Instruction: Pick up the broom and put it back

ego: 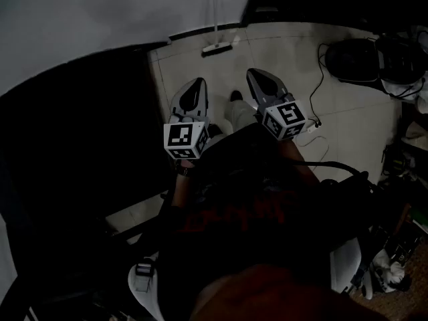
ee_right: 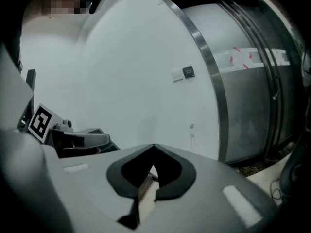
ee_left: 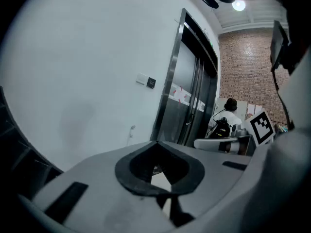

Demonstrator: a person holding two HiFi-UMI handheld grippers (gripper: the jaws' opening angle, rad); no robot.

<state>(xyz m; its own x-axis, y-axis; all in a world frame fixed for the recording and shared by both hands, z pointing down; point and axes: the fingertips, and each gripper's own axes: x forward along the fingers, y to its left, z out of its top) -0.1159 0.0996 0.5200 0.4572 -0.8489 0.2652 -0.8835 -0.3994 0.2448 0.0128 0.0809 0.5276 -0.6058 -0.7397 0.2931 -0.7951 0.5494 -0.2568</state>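
Facing broom (ego: 218,47) | upright at wall (ego: 100,19), well ahead, between both tongs, left slightly nearer | left tongs (ego: 195,84), right tongs (ego: 257,77) pressed together, empty

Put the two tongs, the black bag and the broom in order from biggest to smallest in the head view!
1. left tongs and right tongs: about equal, and being close to the camera makes them look big.
2. black bag.
3. broom, thin and far away.
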